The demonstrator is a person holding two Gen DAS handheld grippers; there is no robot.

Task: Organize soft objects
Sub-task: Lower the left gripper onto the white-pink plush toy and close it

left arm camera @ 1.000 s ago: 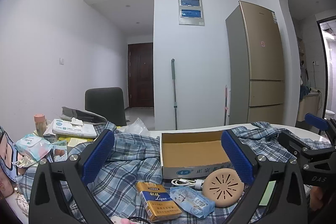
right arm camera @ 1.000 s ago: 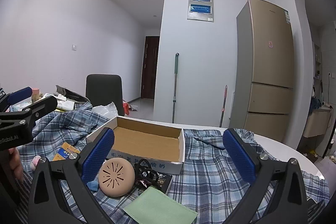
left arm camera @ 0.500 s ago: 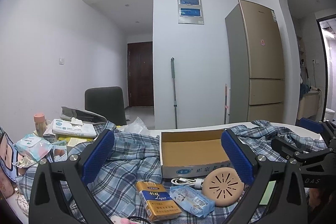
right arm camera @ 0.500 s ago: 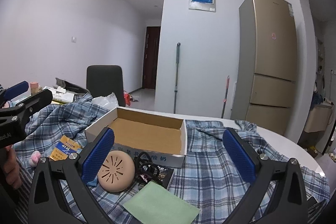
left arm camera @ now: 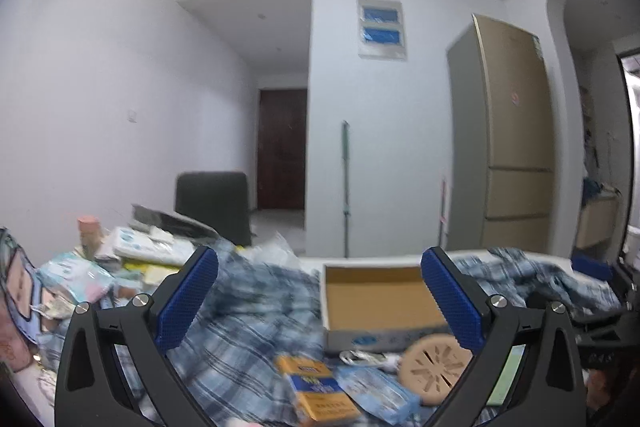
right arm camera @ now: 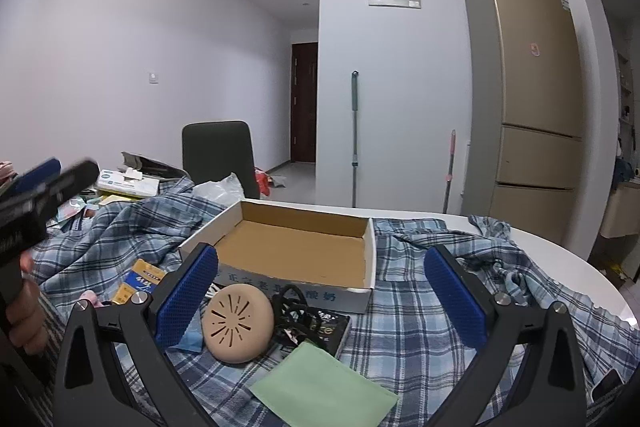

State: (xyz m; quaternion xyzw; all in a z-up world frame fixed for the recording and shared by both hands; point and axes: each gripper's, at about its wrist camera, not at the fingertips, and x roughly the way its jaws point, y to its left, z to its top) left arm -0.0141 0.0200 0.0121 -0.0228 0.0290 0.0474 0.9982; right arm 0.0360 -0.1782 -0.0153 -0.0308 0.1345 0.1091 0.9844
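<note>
Hovering low over the table (right arm camera: 560,247), the right claw (right arm camera: 322,291) stands wide open with nothing between its blue pads, and the left claw (left arm camera: 320,301) is spread just as wide and empty. The plaid shirt (right arm camera: 420,311), the soft thing to sort, lies rumpled across the tabletop under everything else; it also shows, blurred, in the left view (left arm camera: 240,327).

Only the right view shows the green cloth (right arm camera: 324,385) lying flat in the foreground, the black cable tangle (right arm camera: 294,307) on a dark booklet (right arm camera: 328,325), and a hand (right arm camera: 22,311) gripping the left claw's handle at the far left edge. Only the left view shows the pile of tissue packs (left arm camera: 72,277) and the blue packet (left arm camera: 376,389) beside the yellow carton (left arm camera: 316,391).

Both views take in the open cardboard box (right arm camera: 296,247), empty inside, resting on the shirt, with the tan round disc (right arm camera: 238,323) just in front of it. The disc and cable sit between the right claw and the box. A dark chair (right arm camera: 218,157) and a gold refrigerator (right arm camera: 532,95) stand beyond.
</note>
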